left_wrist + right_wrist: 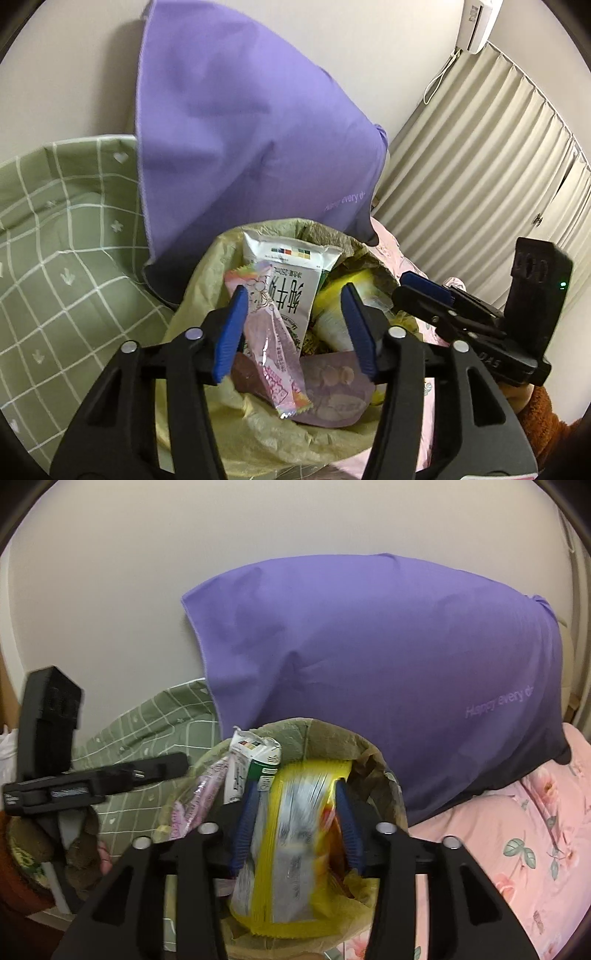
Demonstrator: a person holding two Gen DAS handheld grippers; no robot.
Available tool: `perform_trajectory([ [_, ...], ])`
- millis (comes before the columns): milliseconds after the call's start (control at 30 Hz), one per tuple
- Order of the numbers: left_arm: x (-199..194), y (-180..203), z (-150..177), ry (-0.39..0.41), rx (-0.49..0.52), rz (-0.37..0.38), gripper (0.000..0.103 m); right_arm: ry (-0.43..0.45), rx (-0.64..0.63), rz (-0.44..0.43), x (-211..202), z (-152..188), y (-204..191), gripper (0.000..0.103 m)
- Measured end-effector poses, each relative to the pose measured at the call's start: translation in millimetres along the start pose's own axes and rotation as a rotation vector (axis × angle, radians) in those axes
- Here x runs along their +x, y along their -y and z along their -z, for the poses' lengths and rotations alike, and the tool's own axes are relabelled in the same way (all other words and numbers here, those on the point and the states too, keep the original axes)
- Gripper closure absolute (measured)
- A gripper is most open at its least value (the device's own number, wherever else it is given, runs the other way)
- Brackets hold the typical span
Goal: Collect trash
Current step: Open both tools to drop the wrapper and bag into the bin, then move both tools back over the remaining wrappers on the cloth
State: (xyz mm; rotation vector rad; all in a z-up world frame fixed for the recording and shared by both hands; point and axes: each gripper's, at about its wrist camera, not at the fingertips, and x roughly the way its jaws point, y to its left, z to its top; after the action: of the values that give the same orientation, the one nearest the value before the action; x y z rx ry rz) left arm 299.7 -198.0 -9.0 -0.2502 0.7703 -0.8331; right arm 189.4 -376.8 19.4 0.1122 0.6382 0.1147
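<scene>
Two grippers work over one trash bag [207, 417], a thin yellowish-green liner that stands open on the bed, between the green checked blanket [62, 236] at its left edge and the pink flowered sheet [509, 834] at its right. A purple pillow [369, 657] leans on the wall behind it.

The right gripper [295, 819] has its blue pads pressed on both sides of a yellow snack wrapper [291, 845], so I judge it is closed on the wrapper, which sits in the mouth of the bag. The wrapper looks light, thin and crinkly, probably slippery. A hold across its flat middle seems safest, since an edge may slide out. Its long axis runs almost upright, with the top seam pointing to the far rim of the bag.

The left gripper [295, 332] stands wide open above the bag and grips nothing. Between its fingers lie a pink candy wrapper [275, 350] and a white milk carton [291, 280]. The carton seems stiffer, perhaps empty and light. Both point lengthwise away from the camera, toward the pillow, with the wrapper's lower end near the front rim.
</scene>
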Motion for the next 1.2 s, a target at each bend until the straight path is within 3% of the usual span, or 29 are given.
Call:
perform_trajectory([
  [167, -30.6, -3.9, -0.2, 0.048, 0.033, -0.043, 0.050, 0.021, 0.012, 0.018, -5.5, -0.7, -9.3, 0.057],
  [433, -82.9, -45.6, 22.4, 0.097, 0.005, -0.248, 0.049, 0.063, -0.037, -0.011, -13.6, -9.0, -54.0, 0.056],
  [667, -147.9, -112.3, 59.6, 0.142, -0.134, -0.448, 0.050, 0.041, -0.094, -0.113, 4.3, -7.4, -109.5, 0.057],
  [867, -213.5, -175.7, 99.7, 0.189, -0.298, -0.684, 0.049, -0.010, -0.163, -0.203, 28.8, -0.7, -159.8, 0.057],
  [1200, -273.9, -224.3, 137.2, 0.238, -0.421, -0.832, 0.049, -0.099, -0.261, -0.317, 63.6, 13.9, -220.6, 0.057],
])
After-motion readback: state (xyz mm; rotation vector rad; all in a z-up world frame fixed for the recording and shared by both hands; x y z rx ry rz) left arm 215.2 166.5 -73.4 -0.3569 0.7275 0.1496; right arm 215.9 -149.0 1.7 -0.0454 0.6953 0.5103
